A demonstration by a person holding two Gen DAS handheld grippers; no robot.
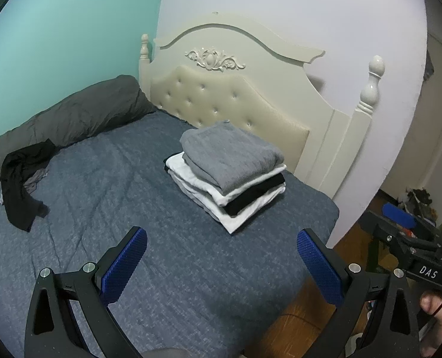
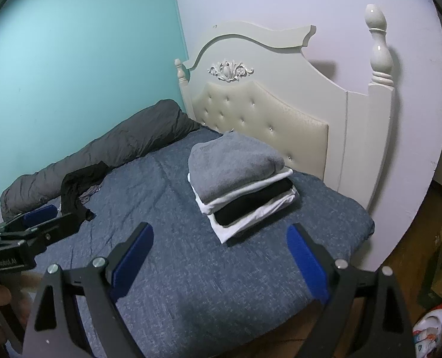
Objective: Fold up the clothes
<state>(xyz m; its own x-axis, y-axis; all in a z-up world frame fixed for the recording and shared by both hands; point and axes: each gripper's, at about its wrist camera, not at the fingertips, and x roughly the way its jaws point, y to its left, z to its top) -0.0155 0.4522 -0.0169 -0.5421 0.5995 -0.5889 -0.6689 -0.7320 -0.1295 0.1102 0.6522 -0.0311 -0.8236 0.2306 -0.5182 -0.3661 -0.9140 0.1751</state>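
Note:
A stack of folded clothes [image 1: 229,176] [image 2: 244,185] sits near the headboard, grey on top, white and black layers beneath. A crumpled black garment [image 1: 21,185] [image 2: 77,191] lies unfolded at the far left of the blue bedspread [image 1: 116,185] [image 2: 191,256]. My left gripper [image 1: 221,250] hovers over the bed's near edge, its jaws wide apart and empty, short of the stack. My right gripper [image 2: 221,241] is also open with nothing between its blue pads [image 2: 305,262], just in front of the stack. Each gripper shows at the edge of the other's view.
A rolled dark grey duvet [image 1: 71,116] [image 2: 110,146] lies along the turquoise wall. The cream tufted headboard [image 1: 226,95] [image 2: 265,113] stands behind the stack. Wooden floor with clutter [image 1: 420,203] [image 2: 435,328] lies to the right of the bed.

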